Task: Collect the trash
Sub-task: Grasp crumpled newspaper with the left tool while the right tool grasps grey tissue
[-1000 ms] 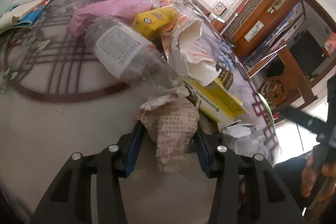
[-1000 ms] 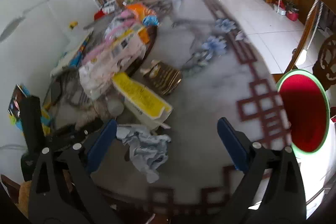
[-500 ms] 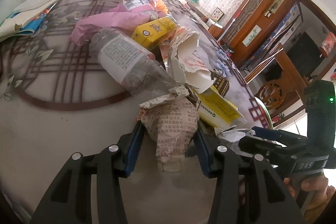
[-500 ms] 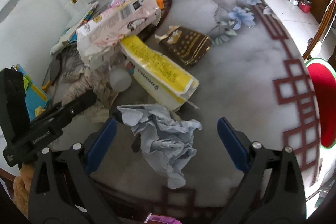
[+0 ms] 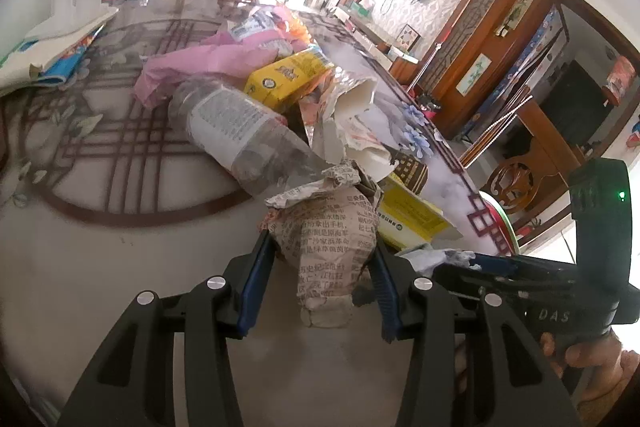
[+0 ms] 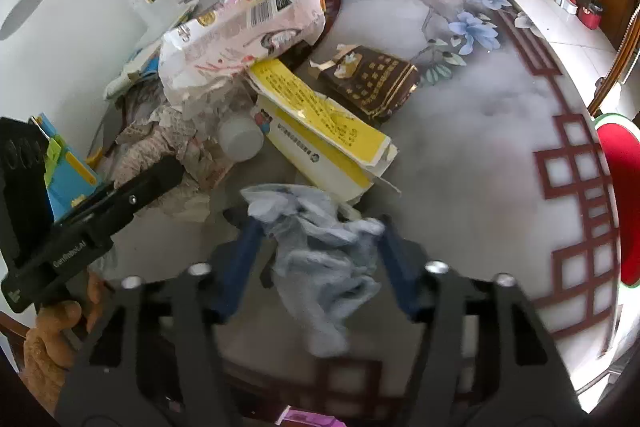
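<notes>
A round patterned table (image 5: 120, 267) is seen, heaped with rubbish. At the left of the pile, a clear plastic bottle (image 5: 236, 131) lies on its side, with a pink bag (image 5: 208, 63) and a yellow carton (image 5: 288, 77) behind it. Nearer the front, a crumpled wad of newspaper (image 5: 328, 239) is held in the left gripper (image 5: 320, 283), its blue pads pressed against both sides of the wad at a middling width. Further right, a flattened yellow-and-white box (image 6: 320, 123) and a dark brown wrapper (image 6: 372, 79) lie on the table. Just in front of the box, a crumpled grey-blue tissue (image 6: 320, 247) sits between the fingers of the right gripper (image 6: 316, 263); the jaws have just been closing, and the pads are seen against the tissue's sides. At the far right, beyond the table edge, a red bin with a green rim (image 6: 624, 187) stands lower down.

Risks are judged as follows. The tissue is soft and loosely bunched, so it could be pinched by a fold only and slip free when lifted. The newspaper wad's loose tail could snag on the bottle beside it. The two grippers are close together and could be knocked against each other.
</notes>
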### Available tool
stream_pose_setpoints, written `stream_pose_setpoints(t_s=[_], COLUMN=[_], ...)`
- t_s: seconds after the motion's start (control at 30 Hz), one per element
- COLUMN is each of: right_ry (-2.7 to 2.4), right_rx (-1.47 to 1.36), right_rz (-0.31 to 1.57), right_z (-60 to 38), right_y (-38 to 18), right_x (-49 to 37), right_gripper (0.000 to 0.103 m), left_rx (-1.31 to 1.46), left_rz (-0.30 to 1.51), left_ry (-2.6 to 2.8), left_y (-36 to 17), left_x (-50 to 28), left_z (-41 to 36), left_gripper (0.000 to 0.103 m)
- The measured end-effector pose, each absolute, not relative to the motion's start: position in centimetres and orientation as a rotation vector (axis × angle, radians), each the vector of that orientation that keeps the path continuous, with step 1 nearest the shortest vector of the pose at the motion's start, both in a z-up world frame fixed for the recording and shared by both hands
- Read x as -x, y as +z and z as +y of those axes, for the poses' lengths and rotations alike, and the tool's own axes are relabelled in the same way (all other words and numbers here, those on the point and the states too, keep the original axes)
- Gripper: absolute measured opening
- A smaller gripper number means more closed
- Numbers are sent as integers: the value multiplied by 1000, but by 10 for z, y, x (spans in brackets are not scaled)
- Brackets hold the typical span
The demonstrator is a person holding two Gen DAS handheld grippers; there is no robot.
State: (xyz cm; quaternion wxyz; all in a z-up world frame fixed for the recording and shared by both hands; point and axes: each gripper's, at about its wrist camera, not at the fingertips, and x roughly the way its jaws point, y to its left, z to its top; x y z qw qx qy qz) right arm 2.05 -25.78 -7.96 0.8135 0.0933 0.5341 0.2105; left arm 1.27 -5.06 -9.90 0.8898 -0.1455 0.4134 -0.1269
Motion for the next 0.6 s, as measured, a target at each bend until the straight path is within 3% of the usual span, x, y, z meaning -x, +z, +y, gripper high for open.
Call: stream_pose_setpoints(t_s=[0.1,0.6], right_ry=[452,480], right_rx=[-236,-284], right_rz=[1125,1037], right_z=[-263,-274], right_y=[-77,-51], right_x=[-21,-7], right_gripper=[35,34], left_rx=[293,259], left_rz=[831,708], left_ry=[-267,-295], left_y=[-94,-54], left_x=[-10,8], left_z=[-51,-60], left_gripper=[45,45])
